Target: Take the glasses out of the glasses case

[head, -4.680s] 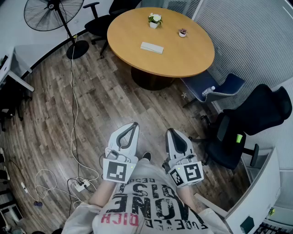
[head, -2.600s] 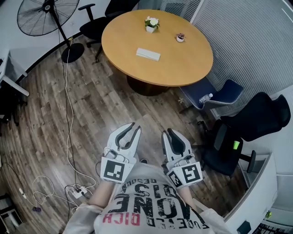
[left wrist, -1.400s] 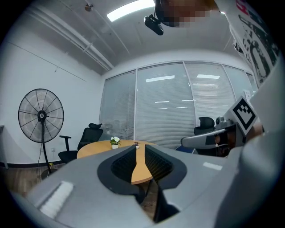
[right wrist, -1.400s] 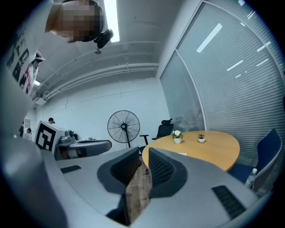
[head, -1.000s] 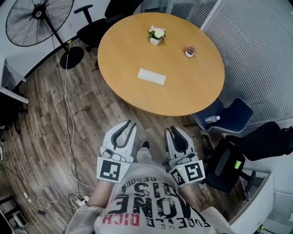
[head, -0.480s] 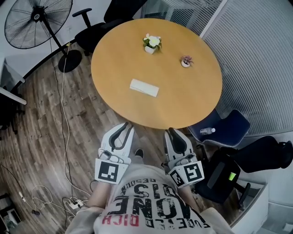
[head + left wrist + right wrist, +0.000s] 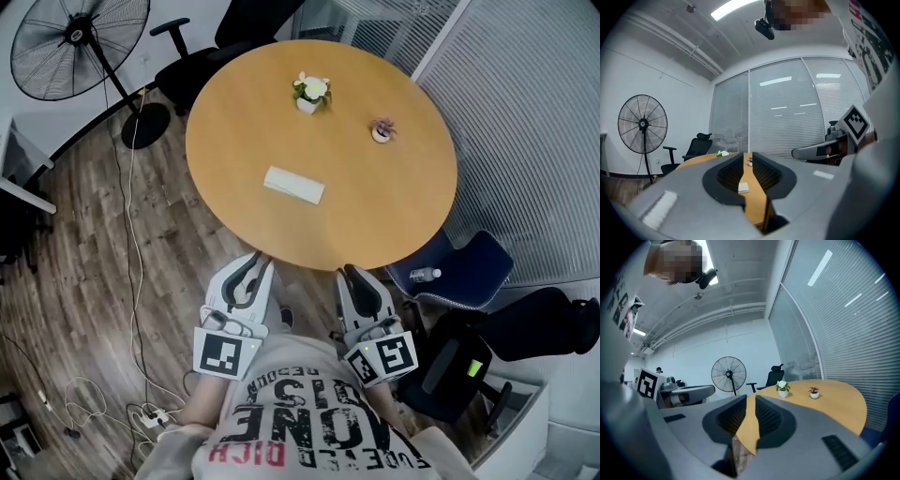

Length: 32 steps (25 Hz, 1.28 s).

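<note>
You've stepped closer to the round surface (image 7: 394, 206); the white glasses case (image 7: 294, 185) now lies left of its middle, beyond both grippers. The left gripper (image 7: 257, 262) stands slightly apart, the right gripper (image 7: 349, 273) together, both empty. The case is probably light, stiff and smooth, so pinch across its long sides.

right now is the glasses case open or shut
Shut, it seems: the glasses case lies flat on the table as one white slab, no lid raised, nothing sticking out.
</note>
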### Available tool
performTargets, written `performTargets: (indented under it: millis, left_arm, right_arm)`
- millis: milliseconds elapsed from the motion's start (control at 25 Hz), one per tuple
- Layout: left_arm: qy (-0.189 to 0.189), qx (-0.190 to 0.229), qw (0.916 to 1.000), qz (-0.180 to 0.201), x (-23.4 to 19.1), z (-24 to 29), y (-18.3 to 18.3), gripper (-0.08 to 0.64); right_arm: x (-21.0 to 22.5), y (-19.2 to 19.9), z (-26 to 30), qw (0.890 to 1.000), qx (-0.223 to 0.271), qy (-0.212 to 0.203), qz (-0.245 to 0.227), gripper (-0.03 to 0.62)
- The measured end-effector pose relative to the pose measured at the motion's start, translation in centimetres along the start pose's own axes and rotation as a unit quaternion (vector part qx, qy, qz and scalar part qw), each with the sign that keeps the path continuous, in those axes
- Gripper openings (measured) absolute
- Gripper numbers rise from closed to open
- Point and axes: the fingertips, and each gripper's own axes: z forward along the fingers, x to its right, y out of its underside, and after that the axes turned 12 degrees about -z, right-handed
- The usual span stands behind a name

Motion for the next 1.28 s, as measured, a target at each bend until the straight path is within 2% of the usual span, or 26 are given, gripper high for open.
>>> performTargets:
  millis: [320, 680, 1000, 1280]
  left_arm:
    - [-0.005, -0.001, 1.0, -0.003, -1.8, 1.0, -0.4, 0.069]
    - [0.006, -0.017, 0.9997, -0.013, -6.5, 5.4, -0.6, 0.069]
    - [0.048, -0.035, 0.9981, -0.015, -11.7, 12.4, -2.3, 0.069]
    - [0.098, -0.062, 0.9931, -0.017, -14.5, 17.1, -3.2, 0.069]
  right_arm:
    - [0.3, 0.0, 2.2, 1.0, -0.003, -0.002, 0.006, 0.029]
    - [1.4, 0.3, 7.7, 1.0, -0.02, 0.008, 0.012, 0.029]
    - [4.4, -1.0, 14.5, 0.998, -0.029, 0.053, 0.016, 0.029]
    - [6.3, -1.4, 18.6, 0.994, -0.046, 0.101, 0.025, 0.029]
